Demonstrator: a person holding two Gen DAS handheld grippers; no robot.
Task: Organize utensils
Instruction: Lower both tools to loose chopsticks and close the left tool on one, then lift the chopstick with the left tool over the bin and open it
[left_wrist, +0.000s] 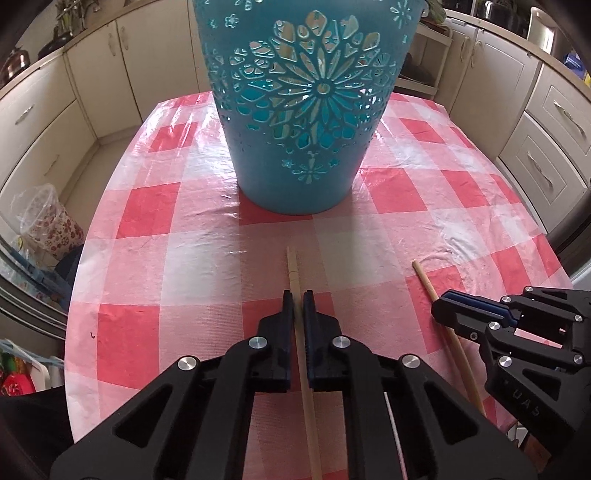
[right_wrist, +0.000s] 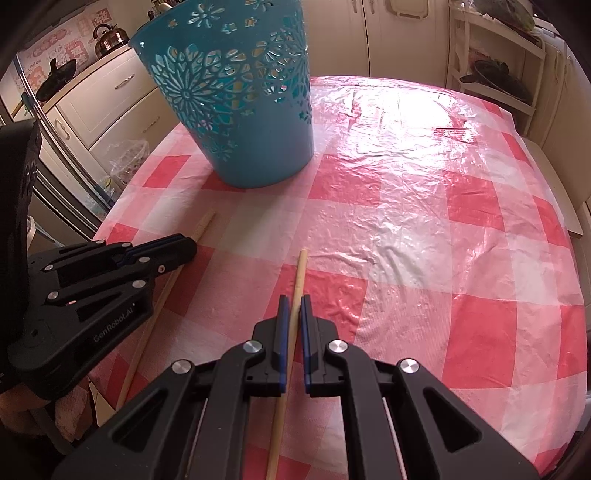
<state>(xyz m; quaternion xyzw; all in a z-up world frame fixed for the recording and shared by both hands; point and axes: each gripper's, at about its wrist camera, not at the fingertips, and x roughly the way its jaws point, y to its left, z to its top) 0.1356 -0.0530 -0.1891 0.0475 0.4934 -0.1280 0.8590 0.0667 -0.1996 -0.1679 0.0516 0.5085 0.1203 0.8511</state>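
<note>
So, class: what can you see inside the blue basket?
Through the blue basket's cutouts only its own blue inner wall and pale background show. Its solid lower wall hides the bottom, so any contents cannot be seen.

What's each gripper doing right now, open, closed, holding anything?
Left gripper: closed on a wooden chopstick.
Right gripper: closed on the other wooden chopstick.

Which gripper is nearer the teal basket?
Left. The left gripper faces the teal basket head-on; the right gripper sits off to its right, slightly farther. Each clamps a chopstick.
</note>
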